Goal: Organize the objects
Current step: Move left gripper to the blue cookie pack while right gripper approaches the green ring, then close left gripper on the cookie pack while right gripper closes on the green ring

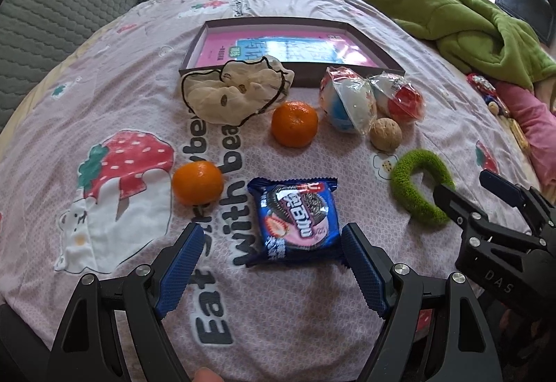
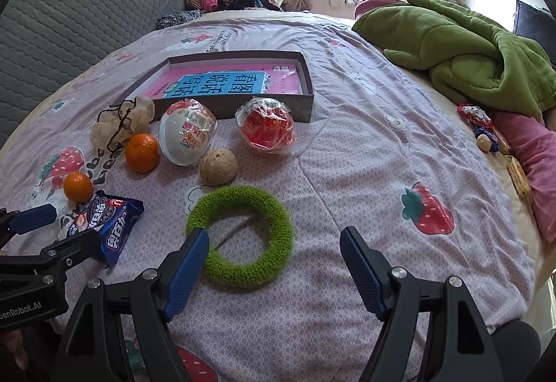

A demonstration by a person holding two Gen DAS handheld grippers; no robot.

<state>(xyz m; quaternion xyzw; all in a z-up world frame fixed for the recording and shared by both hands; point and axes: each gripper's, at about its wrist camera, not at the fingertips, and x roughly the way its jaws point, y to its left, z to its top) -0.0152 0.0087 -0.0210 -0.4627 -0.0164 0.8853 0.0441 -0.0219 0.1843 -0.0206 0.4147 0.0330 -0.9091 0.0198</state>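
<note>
A shallow grey box (image 1: 194,45) (image 2: 307,86) holding a pink-and-blue book lies on the bed. In front of it lie a cream scrunchie (image 1: 232,90) (image 2: 118,125), two oranges (image 1: 294,123) (image 1: 197,182) (image 2: 141,152) (image 2: 78,187), two wrapped toy eggs (image 1: 347,104) (image 1: 399,97) (image 2: 187,132) (image 2: 266,126), a walnut (image 1: 385,133) (image 2: 219,166), a blue cookie packet (image 1: 299,215) (image 2: 107,222) and a green ring scrunchie (image 1: 413,194) (image 2: 243,236). My left gripper (image 1: 272,255) (image 2: 52,225) is open around the packet's near end. My right gripper (image 2: 274,257) (image 1: 469,191) is open, its left finger over the green ring.
The bed has a lilac strawberry-print cover (image 2: 382,173). A green blanket (image 2: 469,52) and pink cloth with small snacks (image 2: 486,135) lie at the right. A grey headboard (image 2: 69,17) is at the left; clothes are piled at the back.
</note>
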